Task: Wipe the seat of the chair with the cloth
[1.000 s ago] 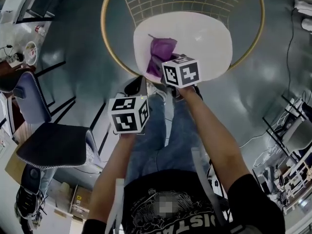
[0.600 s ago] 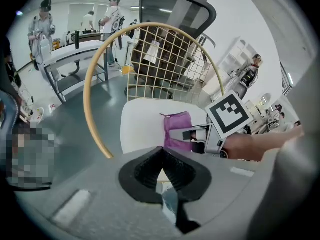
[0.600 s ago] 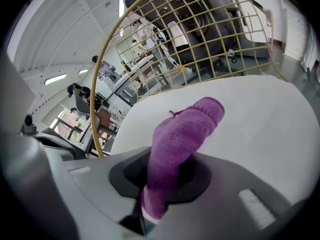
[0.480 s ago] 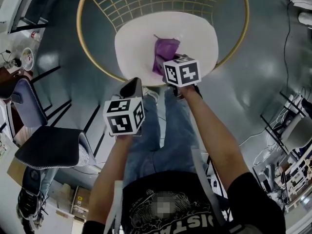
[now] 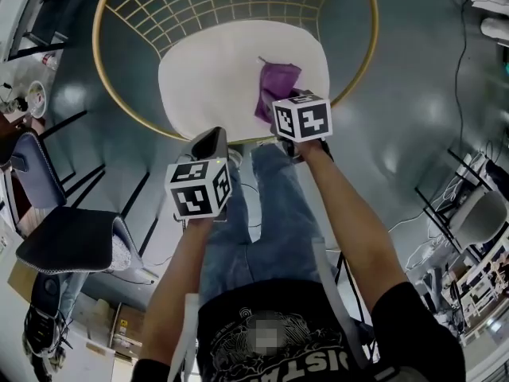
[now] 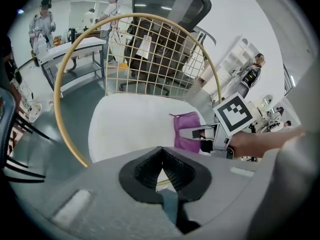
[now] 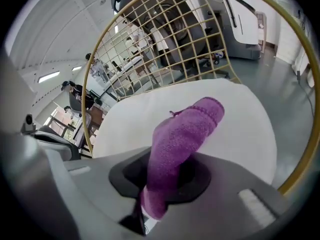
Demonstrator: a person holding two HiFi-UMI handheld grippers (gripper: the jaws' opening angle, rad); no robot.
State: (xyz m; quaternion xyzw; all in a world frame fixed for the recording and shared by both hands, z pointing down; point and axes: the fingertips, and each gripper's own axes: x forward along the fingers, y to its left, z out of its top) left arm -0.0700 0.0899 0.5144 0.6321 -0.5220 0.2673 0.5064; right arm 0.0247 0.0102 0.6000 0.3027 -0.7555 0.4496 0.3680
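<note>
Our right tool [image 7: 165, 178] pinches the purple cloth [image 7: 186, 130] between its jaws. The cloth is bunched into a thick roll that sticks out forward over the white seat cushion [image 7: 235, 119]. In the head view the cloth [image 5: 277, 87] sits at the right of the seat [image 5: 215, 70], in the upper middle of the frame, and looks to rest on it. Our left tool [image 6: 161, 170] has its jaws pressed together on nothing and hangs below the seat's near edge, lower in the frame and apart from the chair.

We see 3 risks from here:

1. The cloth is rolled, not spread. Only a narrow strip would meet the cushion, so a pass could leave most of the seat untouched, above all the wide left part.
2. The grip is on 1 end of the roll. Drag against the cushion could tug the cloth out of the jaws or fold it under them, so that the hard tool rubs the seat instead.
3. Nothing steadies the chair. A firm push toward the gold wire back [image 5: 215, 2] could shift it, and a wide sweep could knock the tool against the gold hoop [image 5: 359, 62] at the right.
</note>
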